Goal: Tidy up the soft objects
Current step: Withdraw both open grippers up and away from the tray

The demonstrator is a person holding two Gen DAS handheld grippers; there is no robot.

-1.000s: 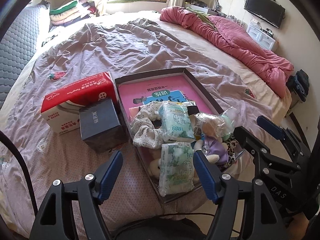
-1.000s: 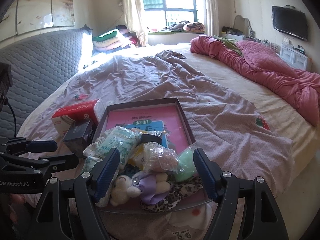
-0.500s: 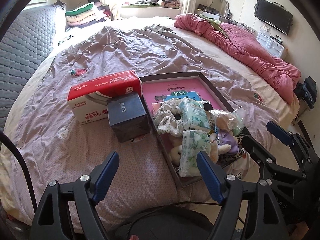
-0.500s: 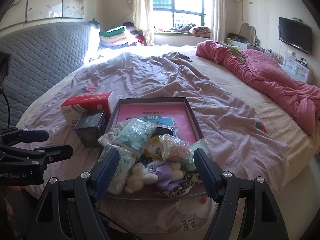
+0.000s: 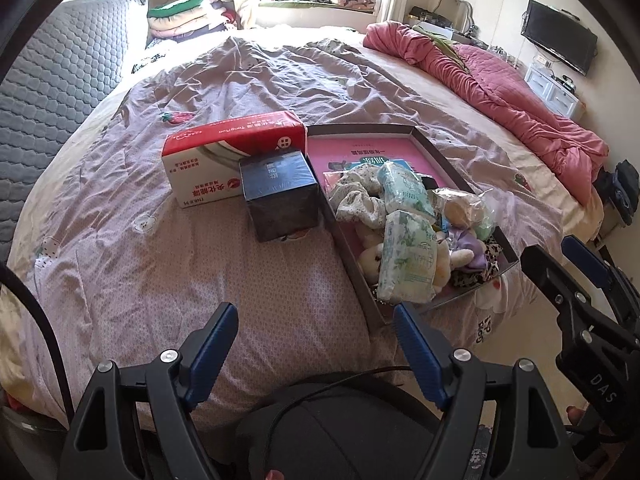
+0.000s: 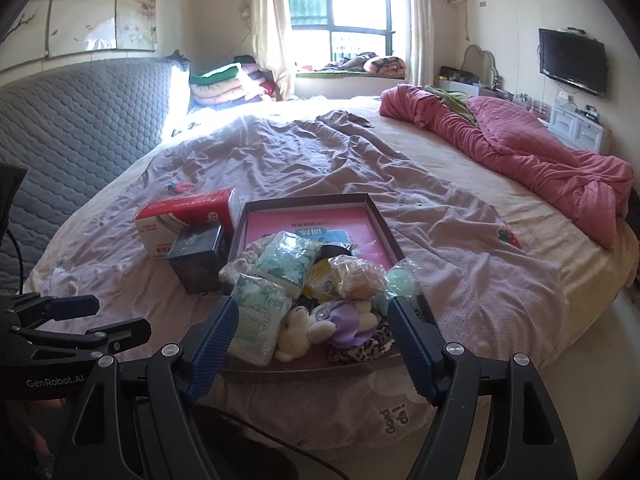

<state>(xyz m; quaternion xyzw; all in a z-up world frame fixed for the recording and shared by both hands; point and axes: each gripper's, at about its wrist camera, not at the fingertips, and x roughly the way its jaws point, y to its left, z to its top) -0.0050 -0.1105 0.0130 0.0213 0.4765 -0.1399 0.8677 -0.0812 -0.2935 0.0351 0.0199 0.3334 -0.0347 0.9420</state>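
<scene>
A shallow dark tray (image 5: 424, 140) with a pink bottom lies on the mauve bedspread. It holds green-and-white tissue packs (image 5: 408, 268), a cream plush toy (image 5: 372, 258), a floral scrunchie (image 5: 356, 200), a purple soft toy (image 5: 466, 244), a bagged toy (image 5: 460, 208) and leopard-print cloth (image 5: 476, 276). My left gripper (image 5: 314, 316) hangs open over bare bedspread, left of the tray's near corner. My right gripper (image 6: 313, 308) is open too, just in front of the tray (image 6: 308, 199), its fingers framing the plush toy (image 6: 296, 332) and a tissue pack (image 6: 260, 320) without touching.
A red-and-white tissue box (image 5: 224, 160) and a dark blue box (image 5: 280, 196) stand left of the tray. A pink quilt (image 5: 500, 88) lies bunched along the bed's right side. The grey quilted headboard (image 5: 52, 92) is at left, folded blankets (image 5: 184, 16) behind.
Both grippers have drawn back from the tray toward the bed's near edge. The left one also slid leftward, off the tissue pack, and its jaws spread slightly.
</scene>
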